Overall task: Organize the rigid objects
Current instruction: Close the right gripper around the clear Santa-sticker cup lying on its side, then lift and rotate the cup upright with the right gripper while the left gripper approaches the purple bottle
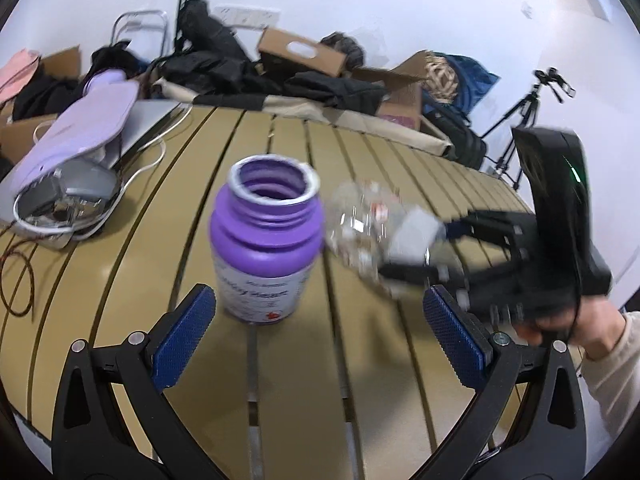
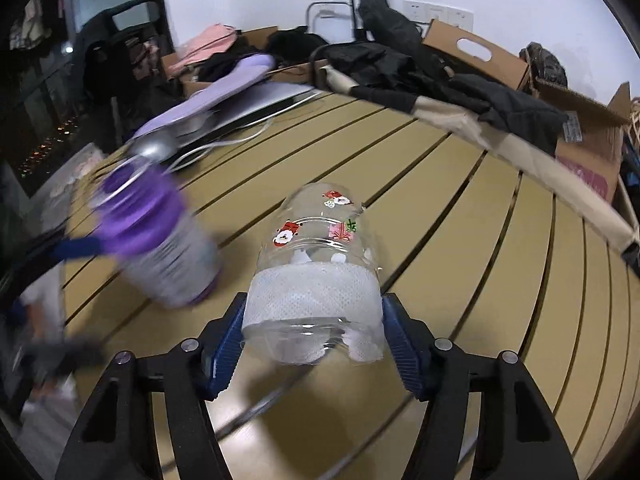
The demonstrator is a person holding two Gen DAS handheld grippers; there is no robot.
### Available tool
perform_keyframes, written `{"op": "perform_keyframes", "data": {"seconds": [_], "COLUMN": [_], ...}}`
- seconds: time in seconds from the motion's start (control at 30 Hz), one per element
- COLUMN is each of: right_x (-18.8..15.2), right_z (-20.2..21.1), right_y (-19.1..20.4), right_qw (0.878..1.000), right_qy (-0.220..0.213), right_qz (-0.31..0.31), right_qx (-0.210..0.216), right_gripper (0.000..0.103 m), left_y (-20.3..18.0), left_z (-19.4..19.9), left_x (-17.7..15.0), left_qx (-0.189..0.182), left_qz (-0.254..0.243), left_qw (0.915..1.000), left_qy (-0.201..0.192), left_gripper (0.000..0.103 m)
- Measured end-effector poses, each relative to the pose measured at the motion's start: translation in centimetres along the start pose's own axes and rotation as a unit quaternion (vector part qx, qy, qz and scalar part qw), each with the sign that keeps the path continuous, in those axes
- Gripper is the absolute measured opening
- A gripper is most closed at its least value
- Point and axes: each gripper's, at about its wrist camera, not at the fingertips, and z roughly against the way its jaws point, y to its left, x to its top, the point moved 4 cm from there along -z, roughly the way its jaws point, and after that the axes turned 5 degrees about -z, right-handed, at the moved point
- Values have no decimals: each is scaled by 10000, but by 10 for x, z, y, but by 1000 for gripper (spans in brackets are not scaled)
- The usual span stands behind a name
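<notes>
On the slatted tan table (image 1: pixel 360 208) a lidless purple bottle (image 1: pixel 266 236) is stood upright, just ahead of the wide-open left gripper (image 1: pixel 318 338), and its white label is too blurry to be read properly. A clear jar (image 2: pixel 320 268) with Santa and gift stickers and a white band is clamped sideways in the right gripper (image 2: pixel 314 346). Cardboard boxes (image 1: pixel 300 54), dark clothes (image 2: pixel 460 84) and a tripod (image 1: pixel 524 120) are piled behind, against a white wall.

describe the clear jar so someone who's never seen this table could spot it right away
On the tan slatted table, look right of the upright purple bottle. The clear jar lies between the right gripper jaws. Unlike the opaque bottle, it is see-through with small Santa and gift stickers and white paper inside.
</notes>
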Motion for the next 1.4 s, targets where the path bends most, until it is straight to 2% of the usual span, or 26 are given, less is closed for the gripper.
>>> {"op": "perform_keyframes", "data": {"seconds": [0.13, 0.37, 0.5, 0.57, 0.63, 0.73, 0.83, 0.9, 0.93, 0.97, 1.03, 1.13, 1.33, 1.4], "right_x": [-26, -46, -52, -54, -58, -69, -86, -94, -96, -98, -101, -104, -108, -109], "right_z": [22, 43, 35, 25, 21, 33, 37, 42, 45, 46, 47, 48, 53, 57], "right_y": [23, 43, 46, 45, 50, 67, 84, 90, 89, 88, 81, 64, 38, 28], "right_qw": [9998, 9995, 9996, 9994, 9997, 9991, 9960, 9946, 9943, 9942, 9950, 9979, 9991, 9983], "right_qy": [-116, -290, -173, -89, -33, -73, 123, 140, 158, 158, 186, 204, 173, 164], "right_qz": [138, 7, 15, -1, 50, 370, 759, 862, 875, 881, 853, 555, 52, -127], "right_qx": [-4, -97, -223, -321, -226, 197, 453, 564, 592, 590, 489, 265, -375, -542], "right_gripper": [68, 71, 74, 73, 68, 68, 68, 68, 69, 70, 81, 82, 82, 82], "left_y": [-10, 2, -3, -6, -9, -16, -26, -34, -36, -38, -40, -35, -43, -49], "left_z": [6, 11, -1, -6, -8, -8, -11, -17, -18, -16, -13, -9, 9, 14], "left_x": [0, 0, -2, -2, -3, -4, -7, -12, -14, -15, -16, -15, -18, -19], "left_qx": [-176, -271, -96, -145, -260, -514, -750, -817, -844, -859, -801, -661, -893, -992], "left_qz": [-127, 112, 44, 53, 72, -20, -163, -300, -328, -313, -376, -350, -701, -859], "left_qw": [9997, 9995, 9999, 9998, 9996, 9986, 9969, 9955, 9951, 9952, 9956, 9969, 9935, 9913], "left_qy": [-111, -132, 32, 98, 116, 113, 179, 367, 396, 336, 295, 249, 55, 24], "left_gripper": [103, 103, 103, 103, 101, 100, 79, 55, 55, 50, 45, 45, 50, 74]}}
